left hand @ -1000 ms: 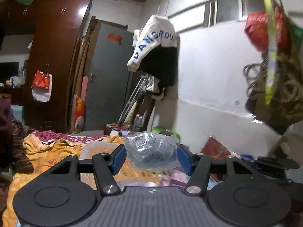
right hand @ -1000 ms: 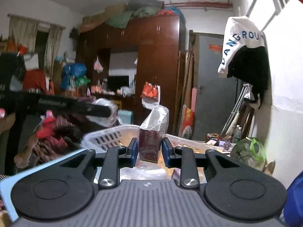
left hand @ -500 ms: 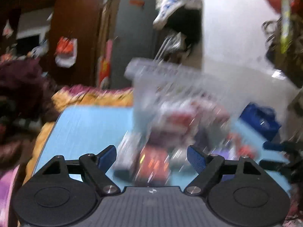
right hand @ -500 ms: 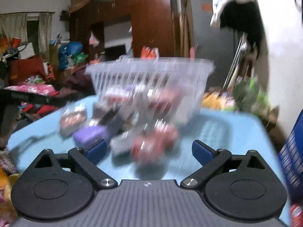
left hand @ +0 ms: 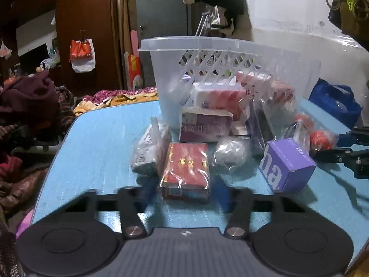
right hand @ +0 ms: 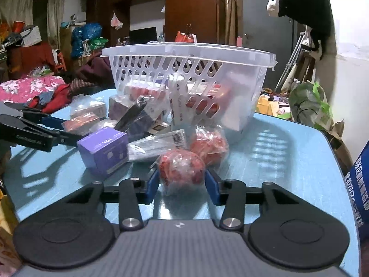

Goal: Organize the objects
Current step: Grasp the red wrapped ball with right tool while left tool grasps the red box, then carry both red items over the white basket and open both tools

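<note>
A clear plastic basket (left hand: 207, 53) stands at the far side of the blue table (left hand: 99, 143), with wrapped packets inside; it also shows in the right wrist view (right hand: 242, 97). Loose items lie before it. My left gripper (left hand: 183, 191) is open, its fingers on either side of a red box in plastic wrap (left hand: 185, 168) on the table. My right gripper (right hand: 182, 184) is open around a red ball in a plastic bag (right hand: 182, 166). A purple box (left hand: 286, 161) lies between the two grippers and shows in the right wrist view (right hand: 103, 150) too.
A second red bagged ball (right hand: 209, 143), a grey bagged ball (left hand: 230, 152), a purple carton (left hand: 205, 124) and wrapped packets (left hand: 147, 147) crowd the table. A blue bag (left hand: 334, 101) sits at the right edge. Clothes piles (left hand: 27, 106) lie left of the table.
Both grippers let go of the bag and the box they held over the basket, came down to the table and now straddle new items, jaws narrower than half a second ago.
</note>
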